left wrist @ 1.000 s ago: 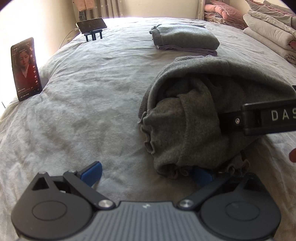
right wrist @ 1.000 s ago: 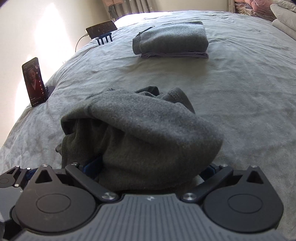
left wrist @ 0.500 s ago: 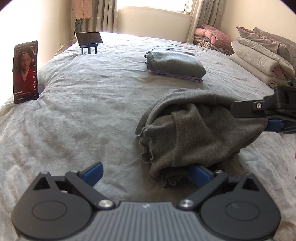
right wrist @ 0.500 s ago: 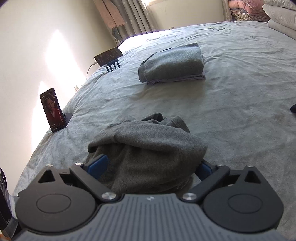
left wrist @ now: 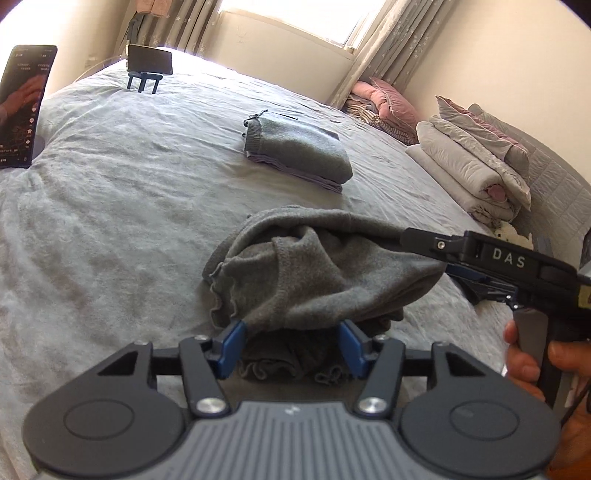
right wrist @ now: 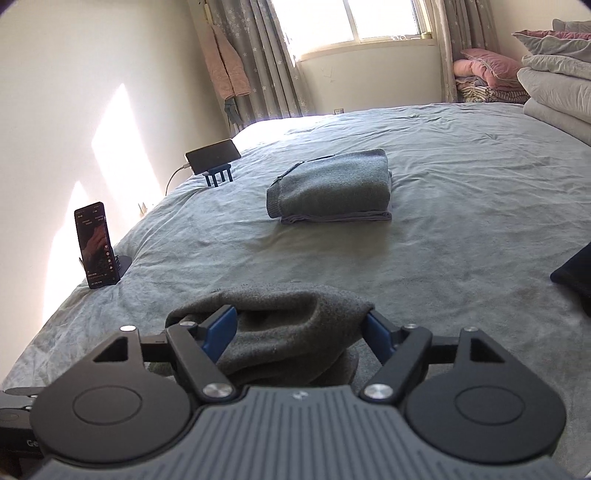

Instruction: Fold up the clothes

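Bedroom, daylit; grey-covered bed (right wrist: 461, 192) fills the frame.
Behind the bed: bright window (right wrist: 354, 22), star-print curtains (right wrist: 258, 62), cream walls (right wrist: 92, 74). Sun patches on the wall beside it.

I read "DAS" in pale capitals on the side of my right gripper (left wrist: 476, 273) (seen from my left camera); the writing on the phone (left wrist: 23, 107) is too small to read

I am working in a home bedroom. A wide bed (right wrist: 461, 177) with grey bedding fills the view, with curtains (right wrist: 273, 55) framing a sunlit window (right wrist: 354, 22) and folded quilts (left wrist: 476, 166) stacked alongside.
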Motion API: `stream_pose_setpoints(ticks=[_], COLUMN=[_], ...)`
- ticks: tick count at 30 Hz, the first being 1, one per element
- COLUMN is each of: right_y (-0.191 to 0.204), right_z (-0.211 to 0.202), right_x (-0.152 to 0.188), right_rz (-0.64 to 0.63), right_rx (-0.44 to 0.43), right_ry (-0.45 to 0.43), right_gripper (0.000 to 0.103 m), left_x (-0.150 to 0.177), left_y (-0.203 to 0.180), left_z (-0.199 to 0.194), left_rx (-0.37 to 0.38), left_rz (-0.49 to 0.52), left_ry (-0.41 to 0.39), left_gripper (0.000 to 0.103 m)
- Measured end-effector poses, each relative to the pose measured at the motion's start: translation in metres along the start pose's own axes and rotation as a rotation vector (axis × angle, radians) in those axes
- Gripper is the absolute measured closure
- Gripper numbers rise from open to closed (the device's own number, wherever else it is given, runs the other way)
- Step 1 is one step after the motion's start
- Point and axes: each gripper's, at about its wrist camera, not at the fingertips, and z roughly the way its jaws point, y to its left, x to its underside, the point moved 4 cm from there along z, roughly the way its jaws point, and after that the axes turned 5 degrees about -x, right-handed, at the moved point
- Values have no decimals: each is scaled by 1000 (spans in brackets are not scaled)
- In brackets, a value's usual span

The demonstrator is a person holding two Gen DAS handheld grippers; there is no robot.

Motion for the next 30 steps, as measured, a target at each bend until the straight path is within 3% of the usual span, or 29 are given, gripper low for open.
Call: stream_pose_setpoints(ticks=[4,7,8,10,11,12,16,18,19,20,22,30], right_y=[-9,-10,-10,-9,-8,-8,-4,2,5,10,20,65], right_z=[4,7,8,8,6,4,-3,-5,-6,-7,-9,-17], right_x=[1,3,4,5,4,3,-2,-2,-2,-1,1,15], right_rz=[2,-5,-8,-7,-2,5,-6,-42,-63,-92,-157,-457], right_rx=[30,14,7,-6,-10,-14,-12,-21,-23,-31,-46,-56], right_ry=[-4,11,17,22,16,9,-18,-15,-11,-9,-22,-66], right_gripper=[28,45,57,64,76,81,81,75,65,48,34,32], left_x=[1,3,3,3,2,2,-1,-3,-4,-5,-8,-13], left_y=[-2,0,1,6,9,12,21,24,26,28,34,55], left_z=[1,6,7,10,10,10,8,6,5,4,1,-5], left_rx=[77,98,104,117,121,125,106,83,71,60,41,-122], left_rz=[-50,-88,-102,-145,-170,-195,-241,-245,-247,-250,-263,-261], left_ry=[19,9,5,-4,-4,-3,-25,-43,-52,-61,-76,-105], left_gripper=[44,44,44,45,47,48,48,48,48,48,48,47])
